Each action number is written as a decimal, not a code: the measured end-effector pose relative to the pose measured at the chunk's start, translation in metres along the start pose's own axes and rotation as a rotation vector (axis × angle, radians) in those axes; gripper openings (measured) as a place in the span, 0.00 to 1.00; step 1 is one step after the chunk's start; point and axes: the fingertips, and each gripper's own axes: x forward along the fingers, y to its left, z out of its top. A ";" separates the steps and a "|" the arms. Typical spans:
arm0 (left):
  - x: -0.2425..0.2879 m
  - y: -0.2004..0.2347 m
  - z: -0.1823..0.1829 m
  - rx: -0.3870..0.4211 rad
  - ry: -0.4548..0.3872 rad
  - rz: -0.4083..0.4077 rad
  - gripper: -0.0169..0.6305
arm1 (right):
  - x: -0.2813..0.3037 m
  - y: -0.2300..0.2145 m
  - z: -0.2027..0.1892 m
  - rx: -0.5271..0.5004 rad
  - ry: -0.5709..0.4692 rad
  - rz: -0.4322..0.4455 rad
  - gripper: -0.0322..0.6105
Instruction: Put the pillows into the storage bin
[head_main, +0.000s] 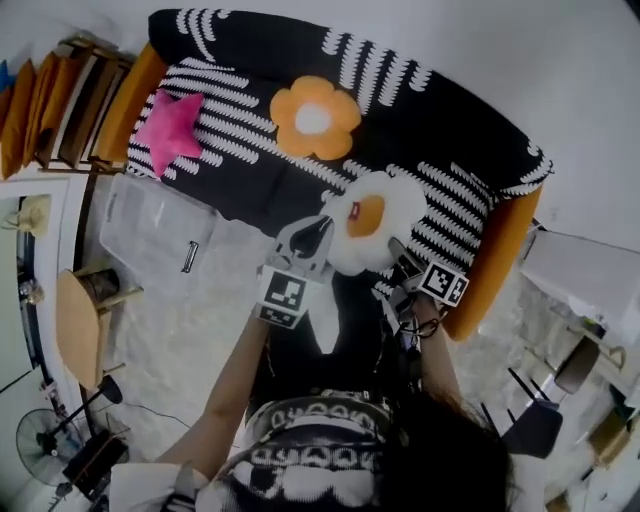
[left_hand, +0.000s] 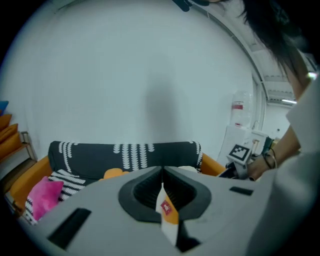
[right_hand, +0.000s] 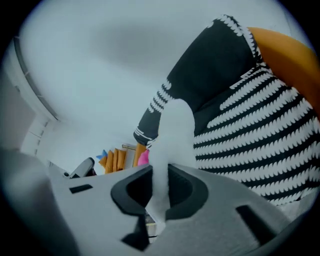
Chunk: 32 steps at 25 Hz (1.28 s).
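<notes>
Head view, looking steeply down: both my forearms reach side by side toward the black-and-white striped sofa, each gripper tipped slightly downward. My left gripper is clamped on the fried-egg pillow, which is white with an orange centre. Its own view shows the jaws pinching a thin fold of white and orange cloth with a small red tag. My right gripper is clenched on the same pillow's white rim, on the side nearer the sofa's orange arm. The pillow sits over the sofa seat near its front edge; I cannot tell whether it touches the seat. On the sofa seat lie an orange flower pillow and a pink star pillow. The clear storage bin stands on the floor in front of the sofa's star-pillow end, well apart from the egg pillow.
</notes>
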 end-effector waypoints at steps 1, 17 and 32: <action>-0.015 0.014 -0.003 -0.020 -0.012 0.032 0.04 | 0.010 0.016 -0.009 -0.010 0.017 0.020 0.12; -0.327 0.224 -0.137 -0.206 -0.060 0.395 0.04 | 0.223 0.259 -0.232 -0.247 0.275 0.158 0.12; -0.481 0.308 -0.235 -0.421 -0.103 0.779 0.04 | 0.402 0.377 -0.424 -0.463 0.658 0.303 0.12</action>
